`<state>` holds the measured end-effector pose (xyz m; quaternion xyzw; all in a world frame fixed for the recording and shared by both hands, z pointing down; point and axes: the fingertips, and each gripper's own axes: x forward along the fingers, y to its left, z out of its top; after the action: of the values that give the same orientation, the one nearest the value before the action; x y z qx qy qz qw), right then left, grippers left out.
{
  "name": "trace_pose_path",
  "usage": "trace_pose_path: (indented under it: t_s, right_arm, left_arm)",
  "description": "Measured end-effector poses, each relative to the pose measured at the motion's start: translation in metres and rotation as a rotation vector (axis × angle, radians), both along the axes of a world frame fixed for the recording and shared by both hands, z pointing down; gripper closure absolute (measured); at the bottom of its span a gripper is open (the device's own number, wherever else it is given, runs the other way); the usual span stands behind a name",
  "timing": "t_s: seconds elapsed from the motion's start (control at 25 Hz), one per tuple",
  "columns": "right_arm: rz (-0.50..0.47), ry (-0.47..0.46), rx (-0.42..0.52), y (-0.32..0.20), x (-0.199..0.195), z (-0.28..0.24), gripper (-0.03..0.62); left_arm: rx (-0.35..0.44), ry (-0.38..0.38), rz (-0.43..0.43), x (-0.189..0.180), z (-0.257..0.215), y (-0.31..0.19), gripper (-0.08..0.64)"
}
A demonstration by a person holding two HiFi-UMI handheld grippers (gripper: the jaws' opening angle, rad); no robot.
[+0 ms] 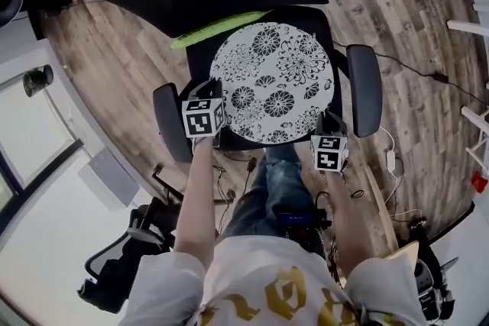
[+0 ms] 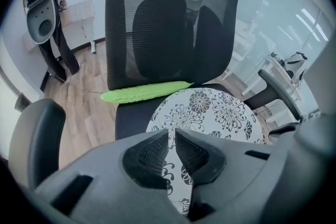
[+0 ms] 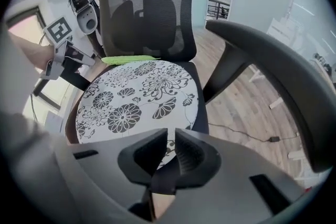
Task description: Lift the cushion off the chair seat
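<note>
White floral cushion [image 1: 271,80], left and right jaws together, jeans [image 1: 267,187] only in head view

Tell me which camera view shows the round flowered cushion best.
The head view: it looks down on the cushion, so almost the full circle shows. The right gripper view shows it slanted, with the near edge hidden. The left gripper view shows only the far part.

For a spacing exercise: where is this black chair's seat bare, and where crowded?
Free: black seat between the round white floral cushion, the long green object and the padded armrest. Crowded: the cushion's front edge, near left gripper and right gripper.
</note>
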<state>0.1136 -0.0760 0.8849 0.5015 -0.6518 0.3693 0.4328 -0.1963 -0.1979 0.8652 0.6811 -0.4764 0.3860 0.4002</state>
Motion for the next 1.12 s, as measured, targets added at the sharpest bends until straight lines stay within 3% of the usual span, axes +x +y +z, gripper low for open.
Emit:
trace_pose_path:
  t_s: [0.24,0.44,0.64,1.12]
  right_arm:
    - [-0.013,0.006,-0.004,-0.002,0.000,0.013,0.575]
    - [-0.031,0.013,0.015,-0.003,0.000,0.016,0.538]
    - [0.032,0.021,0.010,0.004,0.009,0.025,0.479]
    - [0.065,0.026,-0.019,0.001,0.021,0.039,0.468]
  left_arm:
    - [0.012,-0.046,0.005,-0.008,0.014,-0.018,0.545]
    - [-0.012,-0.055,0.003,-0.011,0.031,-0.028,0.487]
    - [-0.039,-0.069,0.005,-0.014,0.050,-0.036,0.467]
    - [-0.120,-0.126,0.083,-0.013,0.085,-0.039,0.416]
